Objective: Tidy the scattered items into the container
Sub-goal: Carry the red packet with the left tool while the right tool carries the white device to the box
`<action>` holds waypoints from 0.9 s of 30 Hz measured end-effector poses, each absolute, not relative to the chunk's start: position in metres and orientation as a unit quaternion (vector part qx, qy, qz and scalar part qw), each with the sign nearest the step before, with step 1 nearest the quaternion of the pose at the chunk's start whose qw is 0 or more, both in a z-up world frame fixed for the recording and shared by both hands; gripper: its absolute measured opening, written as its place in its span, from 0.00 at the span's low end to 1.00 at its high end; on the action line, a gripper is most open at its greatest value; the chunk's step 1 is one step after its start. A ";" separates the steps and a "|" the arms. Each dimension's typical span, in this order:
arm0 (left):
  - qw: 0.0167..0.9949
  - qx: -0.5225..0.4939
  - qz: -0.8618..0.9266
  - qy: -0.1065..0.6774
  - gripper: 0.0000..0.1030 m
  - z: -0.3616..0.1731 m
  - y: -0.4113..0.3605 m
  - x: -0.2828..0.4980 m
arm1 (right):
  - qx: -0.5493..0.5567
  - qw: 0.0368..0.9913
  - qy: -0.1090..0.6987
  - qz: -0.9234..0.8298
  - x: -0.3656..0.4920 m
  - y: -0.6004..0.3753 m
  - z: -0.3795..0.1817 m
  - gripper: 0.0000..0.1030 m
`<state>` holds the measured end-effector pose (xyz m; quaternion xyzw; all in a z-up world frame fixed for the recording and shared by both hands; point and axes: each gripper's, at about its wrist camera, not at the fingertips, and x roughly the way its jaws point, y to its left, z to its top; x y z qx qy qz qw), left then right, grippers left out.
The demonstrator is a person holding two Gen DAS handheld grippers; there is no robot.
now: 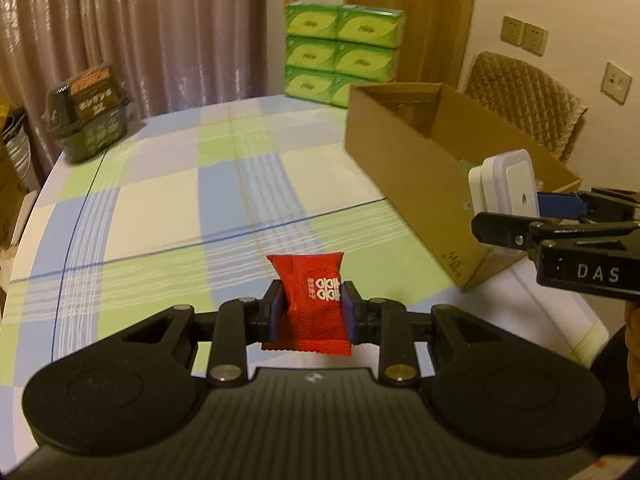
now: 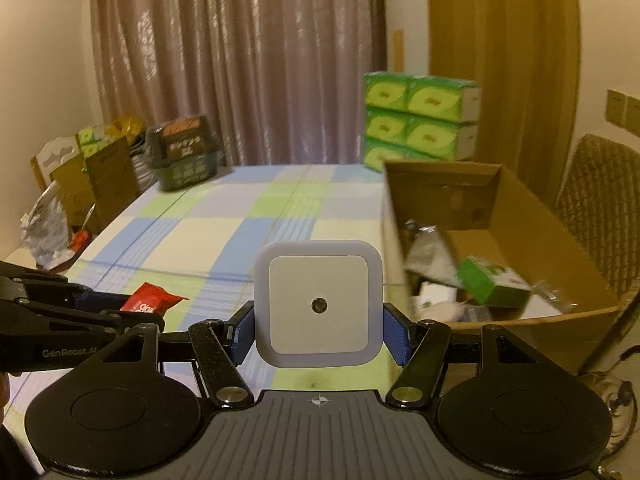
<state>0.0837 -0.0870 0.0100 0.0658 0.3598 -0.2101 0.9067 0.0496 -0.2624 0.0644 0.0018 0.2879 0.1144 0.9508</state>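
Observation:
My left gripper (image 1: pixel 312 312) is shut on a red snack packet (image 1: pixel 310 300) with white characters, held above the checked tablecloth (image 1: pixel 160 208). My right gripper (image 2: pixel 320 332) is shut on a white square night light (image 2: pixel 318 302) with a small round sensor in its face. In the left wrist view the right gripper (image 1: pixel 516 210) and the night light (image 1: pixel 506 184) hang beside the near end of the open cardboard box (image 1: pixel 400 152). From the right wrist view the box (image 2: pixel 532 216) lies to the right and holds several items, among them a green carton (image 2: pixel 492 282). The red packet (image 2: pixel 150 300) shows at the left.
A stack of green tissue boxes (image 1: pixel 344 52) stands behind the cardboard box. A dark basket with a brown pack (image 1: pixel 90 114) sits at the table's far left corner. A quilted chair (image 1: pixel 524 100) stands to the right, and bags and cartons (image 2: pixel 80 184) crowd the left side.

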 end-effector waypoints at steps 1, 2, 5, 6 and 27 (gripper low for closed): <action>0.907 0.068 -0.214 0.357 0.24 0.013 -0.091 0.084 | 0.004 0.952 0.284 0.110 0.048 -0.268 0.068 0.60; 0.907 0.070 -0.219 0.353 0.24 0.017 -0.097 0.084 | 0.005 0.954 0.280 0.106 0.047 -0.273 0.072 0.60; 0.906 0.077 -0.232 0.344 0.24 0.026 -0.115 0.085 | 0.011 0.959 0.269 0.093 0.044 -0.288 0.083 0.60; 0.906 0.078 -0.237 0.341 0.24 0.029 -0.121 0.085 | 0.012 0.960 0.266 0.089 0.043 -0.292 0.086 0.60; 0.894 0.085 -0.307 0.317 0.24 0.064 -0.225 0.090 | 0.011 0.966 0.257 0.029 0.063 -0.389 0.103 0.60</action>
